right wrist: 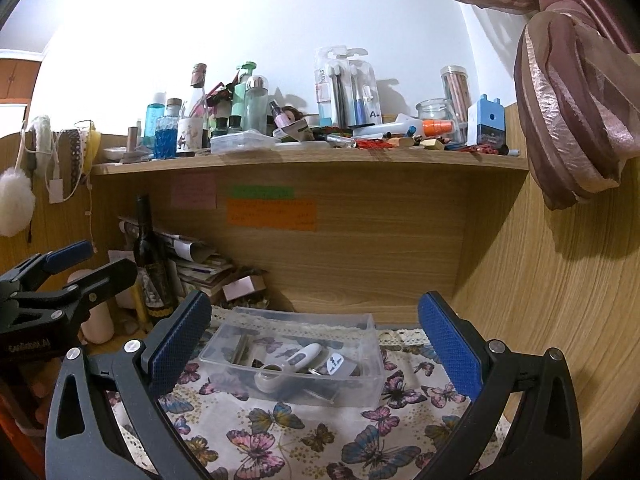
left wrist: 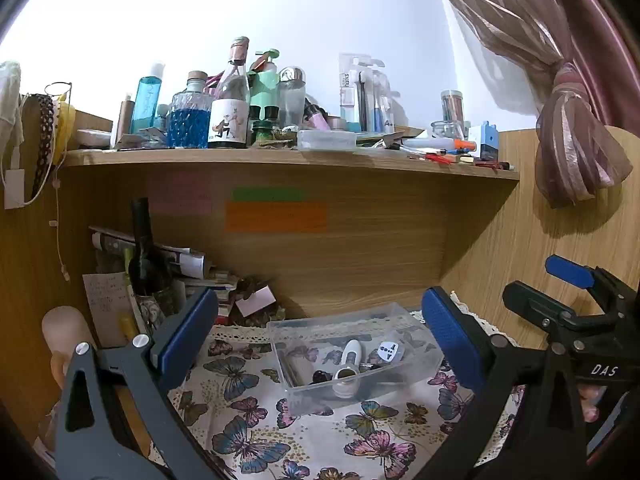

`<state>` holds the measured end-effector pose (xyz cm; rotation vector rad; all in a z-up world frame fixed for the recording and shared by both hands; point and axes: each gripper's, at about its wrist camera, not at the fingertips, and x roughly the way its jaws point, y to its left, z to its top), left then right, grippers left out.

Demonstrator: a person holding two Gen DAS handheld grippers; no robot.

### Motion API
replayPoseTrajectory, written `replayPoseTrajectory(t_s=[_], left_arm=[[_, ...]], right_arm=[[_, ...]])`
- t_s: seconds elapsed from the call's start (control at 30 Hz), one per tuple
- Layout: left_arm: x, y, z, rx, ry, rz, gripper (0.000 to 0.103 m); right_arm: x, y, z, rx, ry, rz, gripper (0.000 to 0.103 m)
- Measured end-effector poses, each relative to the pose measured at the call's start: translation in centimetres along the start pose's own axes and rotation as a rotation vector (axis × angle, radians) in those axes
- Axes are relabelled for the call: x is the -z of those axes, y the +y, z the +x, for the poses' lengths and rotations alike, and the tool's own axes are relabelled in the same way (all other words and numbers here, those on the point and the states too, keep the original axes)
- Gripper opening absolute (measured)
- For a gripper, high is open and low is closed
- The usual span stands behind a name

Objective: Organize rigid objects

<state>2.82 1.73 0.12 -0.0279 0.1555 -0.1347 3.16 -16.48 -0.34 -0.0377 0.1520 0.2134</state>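
Both claws gape; dark bottle (right wrist: 150, 256) stands left of clear bin (right wrist: 296, 360).

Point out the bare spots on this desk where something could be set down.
Free: the butterfly cloth in front of the clear bin, and the strip between the bin and the right wooden wall. Crowded: the top shelf and the back-left corner around the dark bottle.
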Motion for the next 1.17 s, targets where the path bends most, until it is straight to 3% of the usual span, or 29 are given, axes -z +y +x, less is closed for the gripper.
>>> replayPoseTrajectory(t_s=[1.17], left_arm=[[-0.1, 0.2, 0.2, 0.031, -0.003, -0.012, 0.103]], right_arm=[[0.3, 1.0, 0.3, 0.011, -0.003, 0.013, 0.103]])
